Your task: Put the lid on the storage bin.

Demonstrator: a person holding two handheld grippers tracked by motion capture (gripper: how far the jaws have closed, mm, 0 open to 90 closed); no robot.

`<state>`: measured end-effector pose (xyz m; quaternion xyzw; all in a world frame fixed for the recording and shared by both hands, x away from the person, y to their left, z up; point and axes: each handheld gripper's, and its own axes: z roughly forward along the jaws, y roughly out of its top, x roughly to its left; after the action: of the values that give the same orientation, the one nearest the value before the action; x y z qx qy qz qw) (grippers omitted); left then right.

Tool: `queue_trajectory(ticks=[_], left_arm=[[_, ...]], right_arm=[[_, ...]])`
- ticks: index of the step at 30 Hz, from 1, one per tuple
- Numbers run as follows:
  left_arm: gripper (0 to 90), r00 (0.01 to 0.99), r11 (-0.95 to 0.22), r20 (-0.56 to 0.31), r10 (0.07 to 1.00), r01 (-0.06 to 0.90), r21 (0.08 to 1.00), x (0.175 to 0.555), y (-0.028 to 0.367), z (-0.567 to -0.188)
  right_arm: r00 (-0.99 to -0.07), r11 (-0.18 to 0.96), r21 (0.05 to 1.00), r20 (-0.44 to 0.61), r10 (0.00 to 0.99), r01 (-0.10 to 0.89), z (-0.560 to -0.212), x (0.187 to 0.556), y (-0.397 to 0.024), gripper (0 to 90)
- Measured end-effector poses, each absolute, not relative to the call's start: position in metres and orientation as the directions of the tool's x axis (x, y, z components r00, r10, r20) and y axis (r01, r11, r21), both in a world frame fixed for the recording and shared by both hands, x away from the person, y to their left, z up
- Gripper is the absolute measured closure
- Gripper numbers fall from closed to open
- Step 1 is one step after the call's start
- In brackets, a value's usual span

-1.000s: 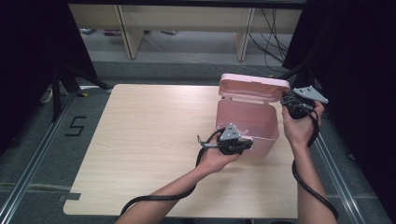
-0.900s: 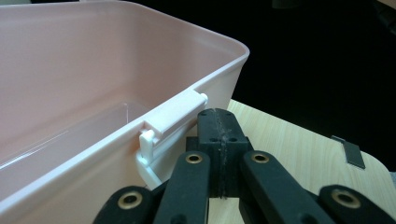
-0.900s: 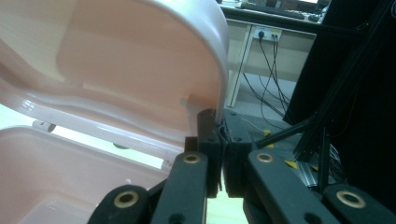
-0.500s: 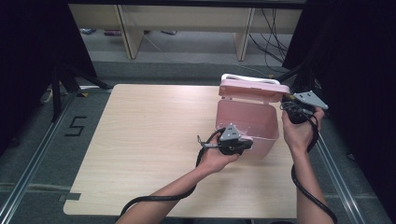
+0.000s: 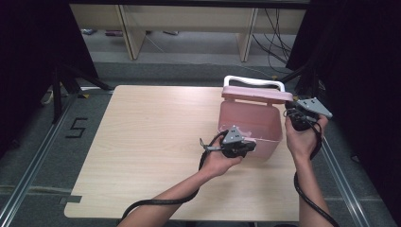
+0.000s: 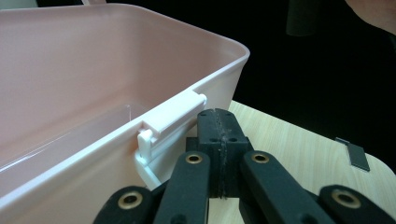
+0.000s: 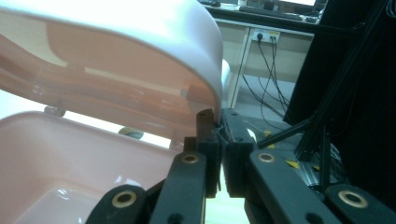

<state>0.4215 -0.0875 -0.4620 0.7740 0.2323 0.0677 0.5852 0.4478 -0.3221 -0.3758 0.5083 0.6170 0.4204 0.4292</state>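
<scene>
My left gripper point(image 5: 250, 145) is pressed together beside the pink plastic box's point(image 5: 253, 124) white latch point(image 6: 170, 122), right gripper point(image 5: 289, 112) nearly closed at its raised lid point(image 5: 255, 94).

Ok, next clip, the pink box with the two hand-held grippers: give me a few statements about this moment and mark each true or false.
1. The pink box stands near the table's right edge. True.
2. The lid is fully shut on the box. False: it is raised, with a gap above the rim.
3. The left gripper has its jaws closed, beside the white latch on the box's front wall. True.
4. The right gripper is at the lid's edge. True.
5. The box is full of items. False: the inside that shows is bare.
6. The lid's handle is black. False: it is white.
</scene>
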Motion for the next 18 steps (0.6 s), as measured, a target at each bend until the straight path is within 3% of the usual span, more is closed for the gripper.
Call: queue_trajectory(ticks=[9,18], left_arm=[[89.9,0.884,-0.126,-0.201,0.422,0.277,0.952,0.417,-0.077,-0.446],[90.0,0.826,-0.016,-0.216,0.521,0.263,0.965,0.435,-0.051,-0.418]], right_arm=[[-0.112,0.136,0.955,-0.110,0.988,0.263,-0.380,0.446,-0.322,87.9],[-0.109,0.143,0.952,-0.117,0.987,0.272,-0.383,0.440,-0.321,87.7]])
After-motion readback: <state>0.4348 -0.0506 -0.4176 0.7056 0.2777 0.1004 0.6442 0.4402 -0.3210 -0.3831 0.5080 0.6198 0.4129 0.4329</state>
